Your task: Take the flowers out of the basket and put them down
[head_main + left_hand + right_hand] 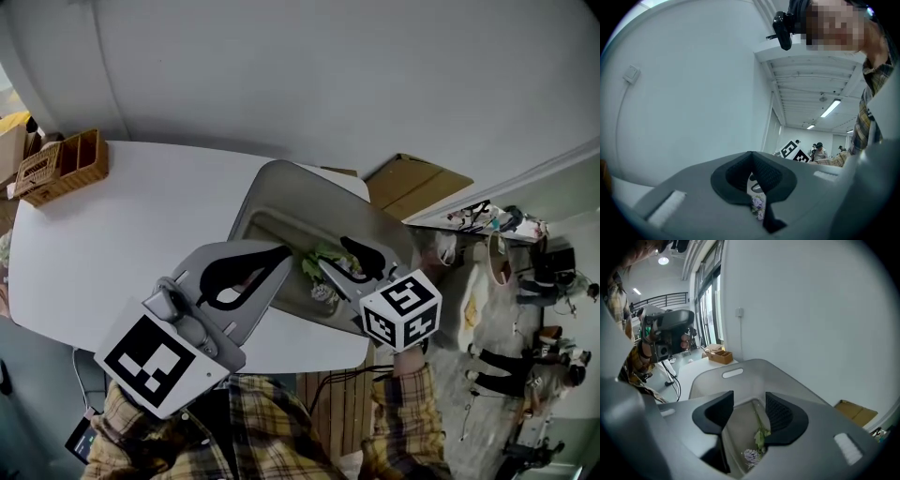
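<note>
The right gripper (749,405) hangs over the grey basket (761,363), jaws spread and empty. The flowers (758,441) lie on the basket floor below them. On the left gripper (751,155), the jaws appear pressed together at the tips.

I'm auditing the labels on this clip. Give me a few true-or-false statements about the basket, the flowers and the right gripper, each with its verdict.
1. The flowers lie inside the grey basket. True.
2. The right gripper is clamped on a flower stem. False: its jaws stand apart above the flowers and grip nothing.
3. A wooden organiser stands at a far corner of the table. True.
4. The basket stands in the middle of the table. False: it stands at the table's right end in the head view, far from the organiser.
</note>
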Demonstrator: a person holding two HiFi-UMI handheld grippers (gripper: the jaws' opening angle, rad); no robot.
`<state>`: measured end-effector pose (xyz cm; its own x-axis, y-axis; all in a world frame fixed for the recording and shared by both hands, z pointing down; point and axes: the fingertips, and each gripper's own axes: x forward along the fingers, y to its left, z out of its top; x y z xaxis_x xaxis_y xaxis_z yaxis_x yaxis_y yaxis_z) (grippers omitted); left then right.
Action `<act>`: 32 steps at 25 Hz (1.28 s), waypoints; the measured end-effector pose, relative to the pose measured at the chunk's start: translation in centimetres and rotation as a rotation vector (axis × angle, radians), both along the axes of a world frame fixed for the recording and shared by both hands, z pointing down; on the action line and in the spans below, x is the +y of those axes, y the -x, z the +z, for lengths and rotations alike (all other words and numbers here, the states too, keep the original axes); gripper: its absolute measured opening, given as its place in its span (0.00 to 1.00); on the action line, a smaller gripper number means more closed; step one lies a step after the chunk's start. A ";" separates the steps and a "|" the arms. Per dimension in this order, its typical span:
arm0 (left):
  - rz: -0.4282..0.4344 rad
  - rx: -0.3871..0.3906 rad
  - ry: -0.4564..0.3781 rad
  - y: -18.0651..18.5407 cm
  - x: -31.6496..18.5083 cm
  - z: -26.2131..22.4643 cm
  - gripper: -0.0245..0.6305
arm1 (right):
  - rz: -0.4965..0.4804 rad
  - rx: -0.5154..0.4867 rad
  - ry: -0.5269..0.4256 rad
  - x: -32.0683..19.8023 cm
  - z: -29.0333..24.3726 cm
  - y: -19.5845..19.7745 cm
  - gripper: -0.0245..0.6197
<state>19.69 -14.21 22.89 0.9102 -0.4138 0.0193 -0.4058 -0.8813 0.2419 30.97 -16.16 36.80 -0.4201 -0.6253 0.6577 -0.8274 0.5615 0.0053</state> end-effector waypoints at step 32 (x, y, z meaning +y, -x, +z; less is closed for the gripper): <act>-0.004 -0.007 0.050 -0.5 -3.7 2.4 0.06 | -0.148 0.262 0.542 -1.3 21.0 -5.3 0.55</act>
<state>20.19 -17.96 25.31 0.9082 -0.4159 0.0465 -0.4113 -0.8666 0.2825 36.25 -17.48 57.82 -0.2582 -0.1210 0.9585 -0.7504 0.6500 -0.1201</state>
